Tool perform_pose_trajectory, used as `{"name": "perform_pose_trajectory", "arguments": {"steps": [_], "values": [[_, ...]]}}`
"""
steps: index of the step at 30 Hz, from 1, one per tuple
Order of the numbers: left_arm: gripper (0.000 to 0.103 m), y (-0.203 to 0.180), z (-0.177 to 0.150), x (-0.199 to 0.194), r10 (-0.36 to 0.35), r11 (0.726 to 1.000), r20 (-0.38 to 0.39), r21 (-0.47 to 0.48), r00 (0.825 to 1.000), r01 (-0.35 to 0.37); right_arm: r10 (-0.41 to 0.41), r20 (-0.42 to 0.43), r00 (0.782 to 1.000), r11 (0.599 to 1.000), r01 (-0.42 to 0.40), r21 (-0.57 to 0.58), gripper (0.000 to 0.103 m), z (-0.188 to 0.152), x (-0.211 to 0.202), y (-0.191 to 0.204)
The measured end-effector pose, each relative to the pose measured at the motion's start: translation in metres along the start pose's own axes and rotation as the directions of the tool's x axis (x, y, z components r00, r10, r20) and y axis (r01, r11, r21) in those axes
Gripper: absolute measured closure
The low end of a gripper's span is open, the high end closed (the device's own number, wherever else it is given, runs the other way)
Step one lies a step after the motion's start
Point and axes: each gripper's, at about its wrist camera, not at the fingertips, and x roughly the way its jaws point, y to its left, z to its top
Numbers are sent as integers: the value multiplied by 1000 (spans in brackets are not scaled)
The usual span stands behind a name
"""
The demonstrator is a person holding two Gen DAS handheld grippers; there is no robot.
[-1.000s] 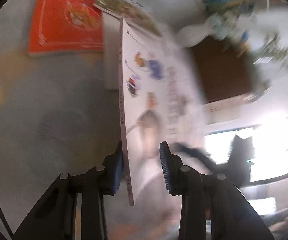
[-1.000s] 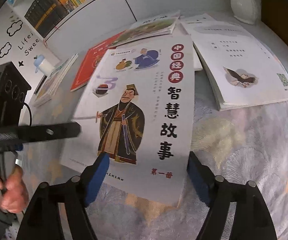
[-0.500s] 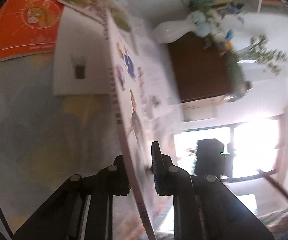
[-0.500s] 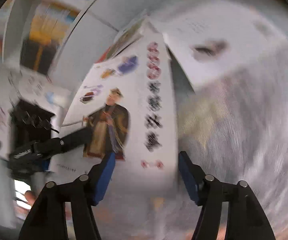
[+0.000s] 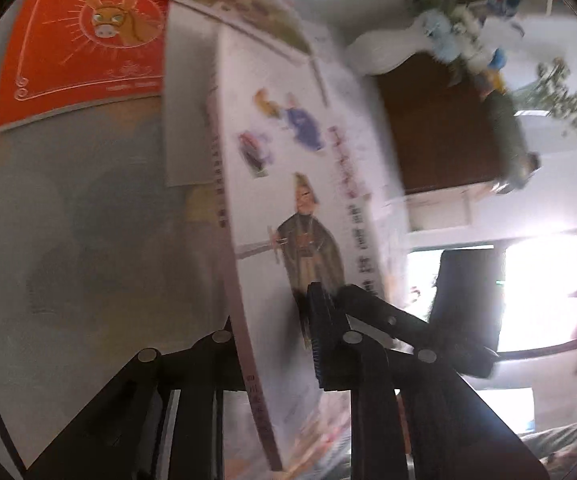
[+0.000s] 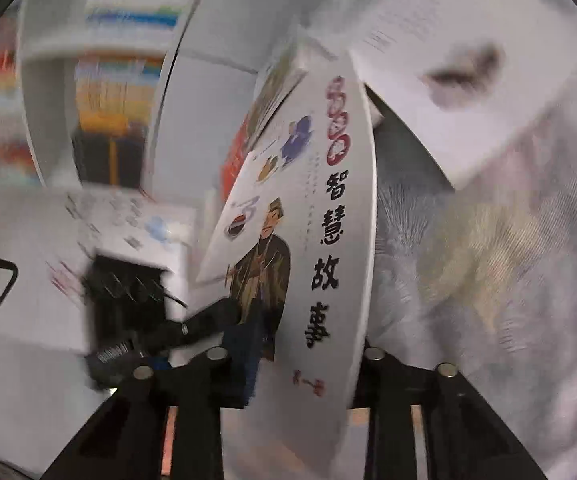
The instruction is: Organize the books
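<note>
A white picture book with a robed figure on its cover stands tilted up on edge above the table. My left gripper is shut on its lower spine edge; its jaws are easing open slightly, though the pads still press the book. My right gripper holds the bottom edge, its jaws closing. Its blue pad lies on the cover and the other finger is hidden behind the book. One black finger of the left gripper touches the cover in the right wrist view.
An orange book, a green-covered book and a white book lie flat beyond. Another white book with a dark bird lies to the right on the patterned tablecloth. A white vase and filled bookshelves stand behind.
The book went from lying flat to standing tilted on edge. My right gripper rolled and closed from wide open onto the bottom edge. The left gripper closed on the spine side.
</note>
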Motion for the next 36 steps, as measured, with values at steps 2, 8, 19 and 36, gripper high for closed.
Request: {"name": "perform_pose_trajectory", "arguments": {"steps": [2, 8, 19, 36], "values": [[83, 4, -2, 3, 38, 999, -19, 12, 999, -37, -128, -2, 992, 980, 126, -151, 77, -6, 2, 21], [81, -14, -12, -3, 158, 975, -11, 161, 987, -154, -406, 111, 907, 738, 397, -545, 77, -37, 24, 90], [80, 7, -39, -113, 211, 962, 146, 145, 967, -232, -395, 199, 897, 522, 397, -754, 77, -86, 44, 178], [80, 150, 13, -304, 316, 941, 411, -22, 855, -337, -206, 98, 974, 548, 198, -813, 77, -73, 221, 347]]}}
